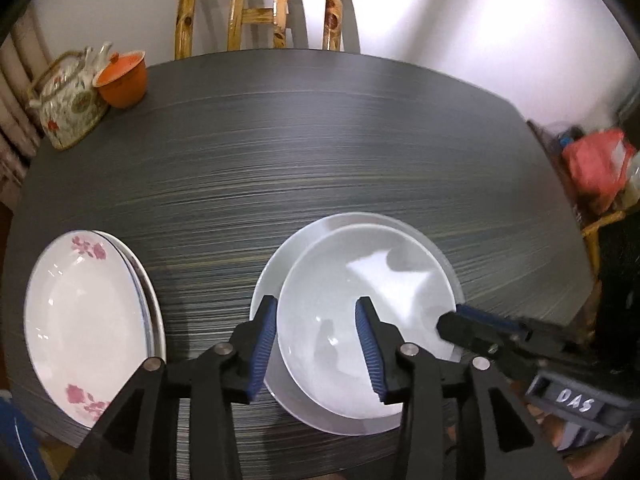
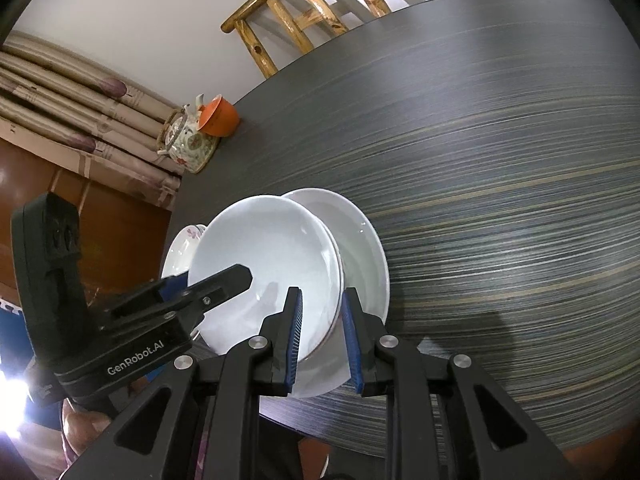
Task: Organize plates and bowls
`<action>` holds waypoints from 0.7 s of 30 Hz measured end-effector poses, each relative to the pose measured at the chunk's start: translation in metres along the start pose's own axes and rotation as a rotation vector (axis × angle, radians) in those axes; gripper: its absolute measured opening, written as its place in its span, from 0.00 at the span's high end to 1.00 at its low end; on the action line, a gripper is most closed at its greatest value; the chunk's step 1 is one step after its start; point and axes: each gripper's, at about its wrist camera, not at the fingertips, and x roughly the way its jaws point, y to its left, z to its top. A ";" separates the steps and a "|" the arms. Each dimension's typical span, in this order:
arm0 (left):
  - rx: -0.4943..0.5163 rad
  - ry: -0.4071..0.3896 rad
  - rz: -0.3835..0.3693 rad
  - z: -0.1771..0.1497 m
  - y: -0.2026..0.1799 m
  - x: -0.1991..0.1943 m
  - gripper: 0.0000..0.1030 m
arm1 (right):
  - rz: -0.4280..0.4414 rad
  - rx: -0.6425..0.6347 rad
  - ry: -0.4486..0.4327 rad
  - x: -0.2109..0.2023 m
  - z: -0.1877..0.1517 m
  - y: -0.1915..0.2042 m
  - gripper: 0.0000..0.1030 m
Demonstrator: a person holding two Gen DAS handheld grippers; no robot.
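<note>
Two plain white plates lie near the front edge of the dark table [image 1: 320, 140]. The upper white plate [image 1: 360, 280] [image 2: 272, 248] sits tilted and off-centre over the lower white plate [image 1: 272, 276] [image 2: 360, 260]. My left gripper [image 1: 316, 344] [image 2: 208, 280] is open and straddles the upper plate's left rim; its pads are apart from it. My right gripper [image 2: 322, 332] [image 1: 454, 318] is shut on the same plate's right rim. A stack of pink-flowered plates [image 1: 80, 312] [image 2: 182, 248] rests at the table's left front.
A flowered teapot [image 1: 68, 108] and an orange cup [image 1: 122, 78] stand at the far left corner. Behind the table's far edge is a wooden chair [image 1: 260, 12]. Red bags [image 1: 596, 160] sit off the right side.
</note>
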 end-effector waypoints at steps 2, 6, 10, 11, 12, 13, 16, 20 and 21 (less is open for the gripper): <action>-0.030 0.000 -0.031 0.001 0.005 -0.001 0.60 | -0.004 -0.005 0.006 0.002 0.000 0.001 0.80; -0.063 -0.048 -0.071 0.000 0.014 -0.011 0.60 | -0.001 -0.002 0.012 0.002 -0.001 -0.002 0.79; -0.026 -0.111 -0.057 -0.009 0.012 -0.026 0.60 | 0.006 0.002 0.004 -0.001 -0.001 -0.003 0.79; -0.012 -0.129 -0.039 -0.013 0.010 -0.030 0.60 | 0.012 0.004 0.000 -0.003 -0.001 -0.003 0.79; 0.001 -0.150 -0.016 -0.018 0.009 -0.033 0.60 | 0.020 0.005 -0.003 -0.004 -0.001 -0.005 0.79; 0.011 -0.171 0.005 -0.023 0.009 -0.037 0.60 | 0.025 0.005 -0.009 -0.006 -0.002 -0.005 0.79; 0.017 -0.233 0.039 -0.040 0.011 -0.046 0.60 | 0.010 -0.014 -0.038 -0.014 -0.007 -0.007 0.79; -0.013 -0.238 0.060 -0.060 0.024 -0.047 0.60 | -0.064 -0.079 -0.091 -0.024 -0.018 -0.008 0.79; -0.026 -0.226 0.048 -0.064 0.028 -0.045 0.60 | -0.080 -0.090 -0.098 -0.025 -0.021 -0.009 0.79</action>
